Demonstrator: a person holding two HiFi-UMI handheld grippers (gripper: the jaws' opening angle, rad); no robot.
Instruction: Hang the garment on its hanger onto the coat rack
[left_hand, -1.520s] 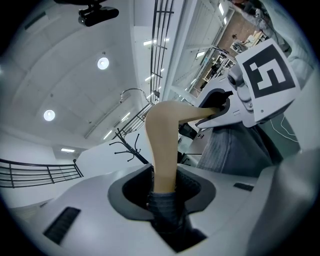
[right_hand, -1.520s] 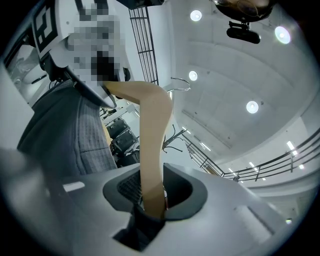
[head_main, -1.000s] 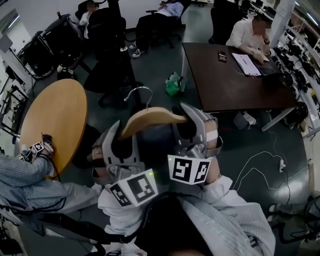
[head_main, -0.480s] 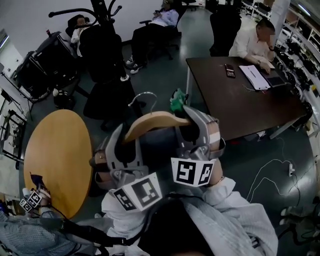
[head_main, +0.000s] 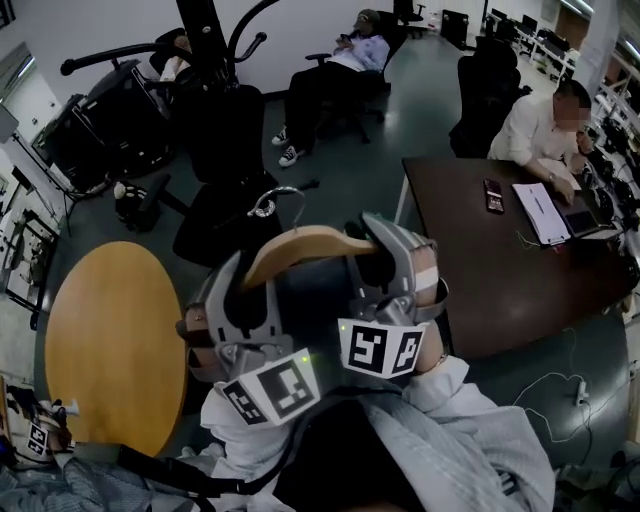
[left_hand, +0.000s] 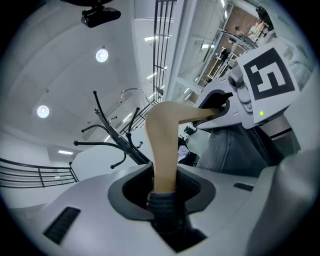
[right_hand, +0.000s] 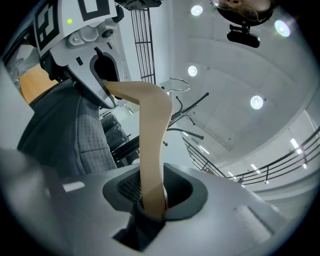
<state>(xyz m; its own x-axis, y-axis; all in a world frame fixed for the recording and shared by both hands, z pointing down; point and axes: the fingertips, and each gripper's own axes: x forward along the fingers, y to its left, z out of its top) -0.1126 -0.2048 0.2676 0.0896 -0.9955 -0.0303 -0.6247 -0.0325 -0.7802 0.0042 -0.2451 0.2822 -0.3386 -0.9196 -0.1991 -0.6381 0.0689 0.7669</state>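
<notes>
Carrying step: left claw (head_main: 236, 278) and right claw (head_main: 388, 238) each clamp a hanger (head_main: 300, 245) end, garment (head_main: 312, 292) draped; next, hook onto coat rack (head_main: 197, 15).

We see the head view evenly lit from overhead, rather dim, with soft shadows on the dark floor (head_main: 350, 170). In both gripper views, round ceiling lights (left_hand: 101, 55) burn out to white glare. Every view bows strongly toward its edges, and the gripper views darken at the corners. The wooden hanger (left_hand: 165, 145) is sharp there; the nearest foreground blurs.
</notes>
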